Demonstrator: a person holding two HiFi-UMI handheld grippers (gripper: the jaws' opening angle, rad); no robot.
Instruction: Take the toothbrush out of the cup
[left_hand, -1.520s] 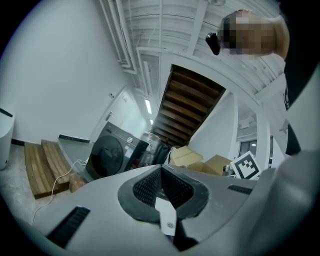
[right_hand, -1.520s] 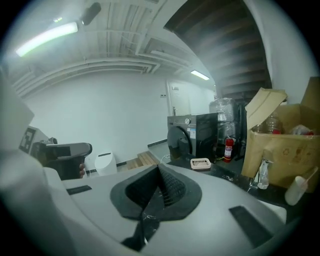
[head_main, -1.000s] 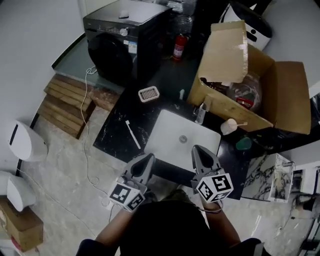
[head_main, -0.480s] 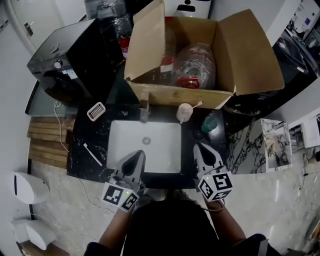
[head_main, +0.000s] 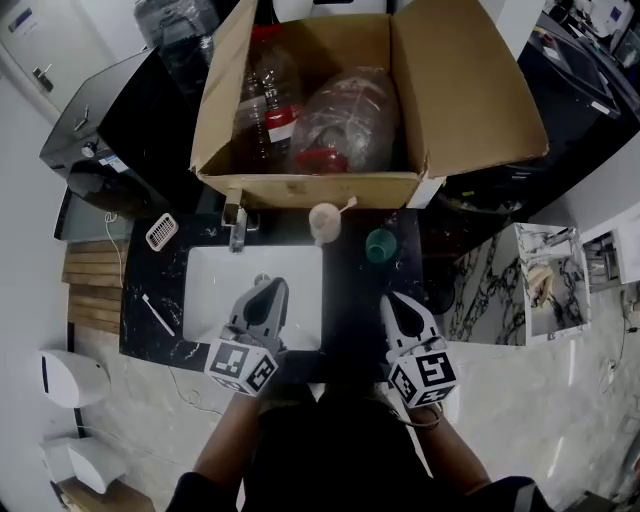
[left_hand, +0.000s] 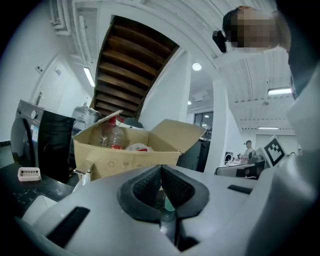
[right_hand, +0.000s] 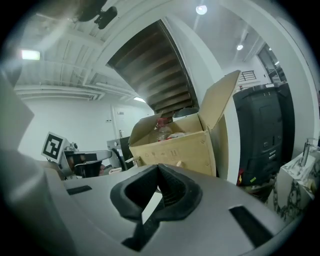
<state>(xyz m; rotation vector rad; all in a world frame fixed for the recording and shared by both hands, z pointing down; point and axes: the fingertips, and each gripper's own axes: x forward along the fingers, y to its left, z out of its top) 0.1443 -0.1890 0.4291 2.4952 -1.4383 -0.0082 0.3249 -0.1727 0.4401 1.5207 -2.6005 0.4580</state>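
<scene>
A cream cup (head_main: 323, 221) stands on the dark counter just in front of the cardboard box, and a toothbrush (head_main: 346, 206) sticks out of it to the upper right. A green cup (head_main: 380, 245) stands to its right. My left gripper (head_main: 267, 287) is shut and empty over the near edge of the sink. My right gripper (head_main: 397, 302) is shut and empty over the counter, below the green cup. Both are well short of the cream cup. In the left gripper view the pads (left_hand: 150, 186) meet. In the right gripper view the pads (right_hand: 172, 189) also meet.
A large open cardboard box (head_main: 305, 187) with plastic bottles fills the back of the counter. A white sink (head_main: 205, 300) with a faucet (head_main: 236, 226) lies at the left. A second toothbrush (head_main: 157, 314) and a white grid dish (head_main: 161, 231) lie left of the sink. A black washing machine (head_main: 95, 160) stands further left.
The head view has swung round, so the box, sink and cups now sit centred in front of me. Both grippers stay shut and keep their place in front of the body.
</scene>
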